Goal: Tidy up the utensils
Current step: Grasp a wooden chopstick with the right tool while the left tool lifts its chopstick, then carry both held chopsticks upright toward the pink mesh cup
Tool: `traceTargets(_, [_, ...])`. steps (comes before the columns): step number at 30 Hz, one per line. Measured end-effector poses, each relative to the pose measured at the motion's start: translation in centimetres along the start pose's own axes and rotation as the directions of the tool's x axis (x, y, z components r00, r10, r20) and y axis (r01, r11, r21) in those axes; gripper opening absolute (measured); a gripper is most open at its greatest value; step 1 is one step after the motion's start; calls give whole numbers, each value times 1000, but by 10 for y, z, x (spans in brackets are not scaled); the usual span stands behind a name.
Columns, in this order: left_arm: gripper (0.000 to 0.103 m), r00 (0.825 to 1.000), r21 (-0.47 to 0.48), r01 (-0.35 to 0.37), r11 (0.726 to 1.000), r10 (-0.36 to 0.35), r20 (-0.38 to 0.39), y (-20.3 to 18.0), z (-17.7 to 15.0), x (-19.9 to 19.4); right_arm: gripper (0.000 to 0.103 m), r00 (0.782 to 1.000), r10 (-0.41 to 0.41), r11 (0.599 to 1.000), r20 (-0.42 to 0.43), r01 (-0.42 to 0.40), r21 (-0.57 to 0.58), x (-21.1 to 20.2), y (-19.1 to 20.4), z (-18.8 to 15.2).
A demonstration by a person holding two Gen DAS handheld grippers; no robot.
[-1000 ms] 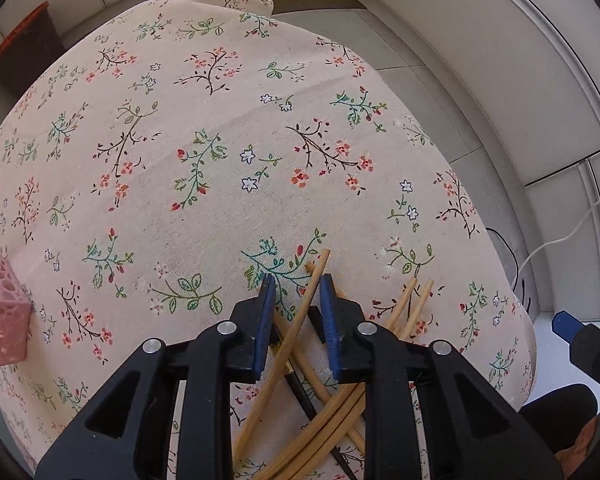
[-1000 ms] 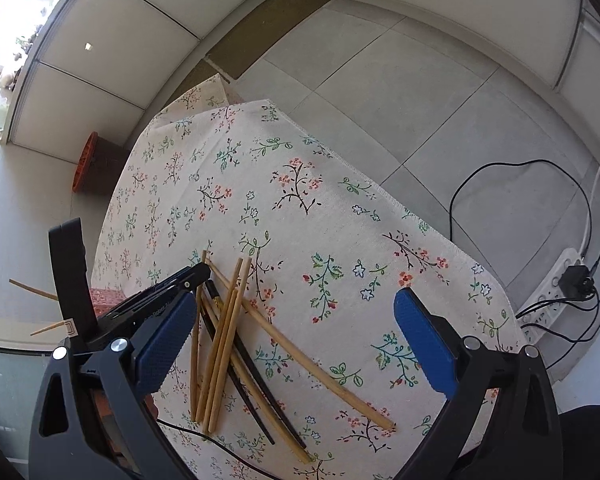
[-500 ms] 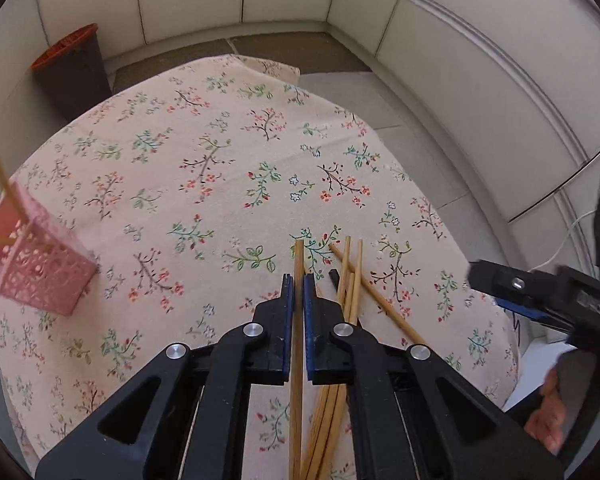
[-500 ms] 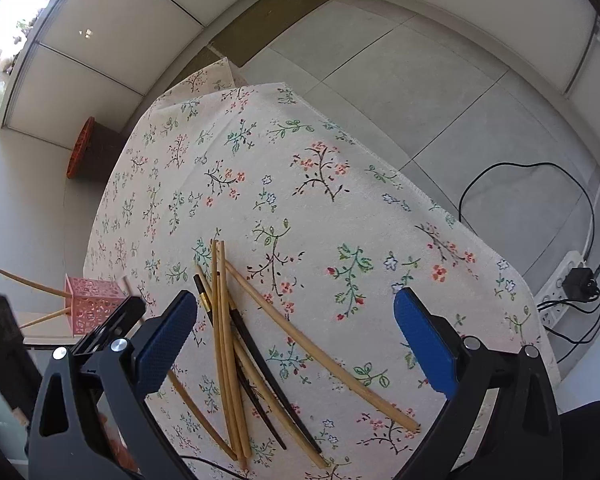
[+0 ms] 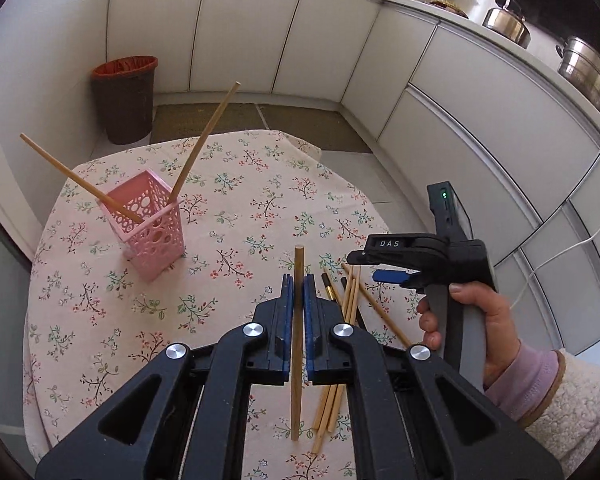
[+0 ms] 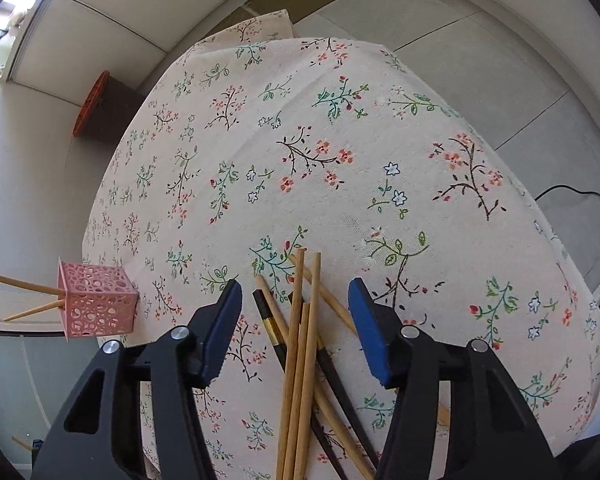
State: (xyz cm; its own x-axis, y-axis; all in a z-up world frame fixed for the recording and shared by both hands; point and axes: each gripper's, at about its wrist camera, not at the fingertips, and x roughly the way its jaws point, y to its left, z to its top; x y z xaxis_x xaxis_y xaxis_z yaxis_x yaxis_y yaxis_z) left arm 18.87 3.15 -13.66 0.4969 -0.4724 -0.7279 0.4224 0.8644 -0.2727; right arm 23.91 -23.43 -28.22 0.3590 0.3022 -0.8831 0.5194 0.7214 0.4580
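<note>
Now the left gripper (image 5: pixel 296 294) clamps a single wooden chopstick (image 5: pixel 297 344), with the pink basket (image 5: pixel 150 226) ahead to its left. Meanwhile the right gripper (image 6: pixel 296 312) is closing, pads not yet touching the chopstick pile (image 6: pixel 300 360) between them.

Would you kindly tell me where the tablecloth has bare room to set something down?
Bare floral tablecloth stretches beyond the loose wooden chopstick pile, and between that pile and the pink perforated plastic holder. Around the pile under the right gripper it is crowded.
</note>
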Motion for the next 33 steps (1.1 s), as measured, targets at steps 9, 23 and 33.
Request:
traceTargets(9, [4, 1000, -44, 6, 999, -6, 13, 16, -1, -2, 7, 999, 37, 999, 20, -36, -22, 18, -4, 0])
traceTargets(23, [4, 996, -55, -42, 998, 46, 77, -2, -11, -49, 6, 993, 70, 956, 97, -39, -290, -62, 34, -56])
traceTargets(33, [4, 992, -62, -70, 996, 76, 98, -7, -23, -76, 9, 987, 107, 981, -123, -125, -146, -7, 2, -82])
